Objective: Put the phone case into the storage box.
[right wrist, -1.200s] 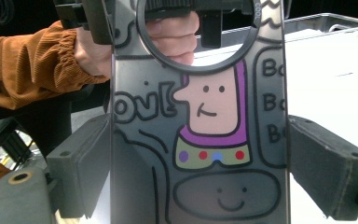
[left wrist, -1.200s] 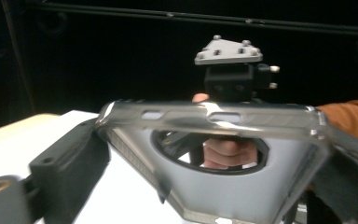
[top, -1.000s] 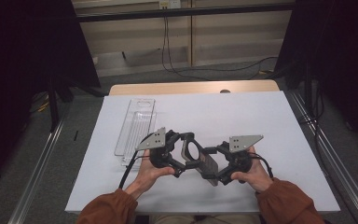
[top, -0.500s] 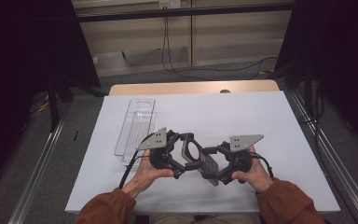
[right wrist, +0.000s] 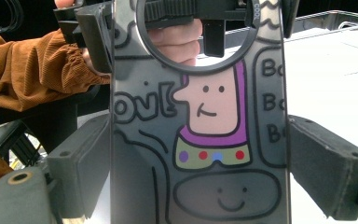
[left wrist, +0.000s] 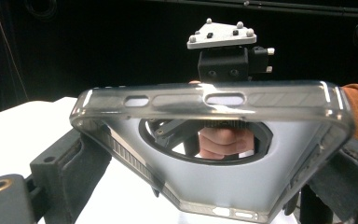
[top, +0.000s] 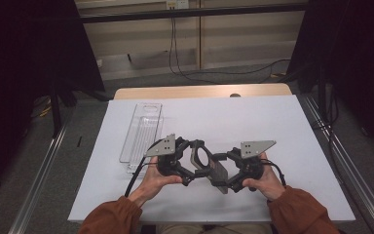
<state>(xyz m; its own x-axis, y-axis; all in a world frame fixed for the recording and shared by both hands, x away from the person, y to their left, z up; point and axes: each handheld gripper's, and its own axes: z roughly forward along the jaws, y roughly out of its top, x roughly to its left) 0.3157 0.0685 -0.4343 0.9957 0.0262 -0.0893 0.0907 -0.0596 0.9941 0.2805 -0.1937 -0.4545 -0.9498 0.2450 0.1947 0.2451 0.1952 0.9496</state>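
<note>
We've got the phone case (top: 205,163) held between both grippers, lifted just off the white table (top: 272,126), at roughly 6 o'clock of the sheet, near the person's edge. Left gripper (top: 187,168) clamps one end, right gripper (top: 226,179) clamps the other; both sets of jaws closed on the case's side walls, pads pressing the rims.

In the left gripper view the case (left wrist: 214,154) shows inner face, clear-grey, big round cutout in the middle, button slots along the top rim. In the right gripper view the case (right wrist: 200,130) shows its printed cartoon back.

Handling, our read: light, thin-walled, flexible shell. It'll bow or twist if we squeeze hard or pull the ends out of line. Glossy surface, likely slippery on the flat back, so grip across the side rims, not the faces. Avoid pinching at the ring cutout, weakest section there.

Clear plastic tray (top: 142,131) sits at 10 o'clock from the case, well apart, flat on the table.
</note>
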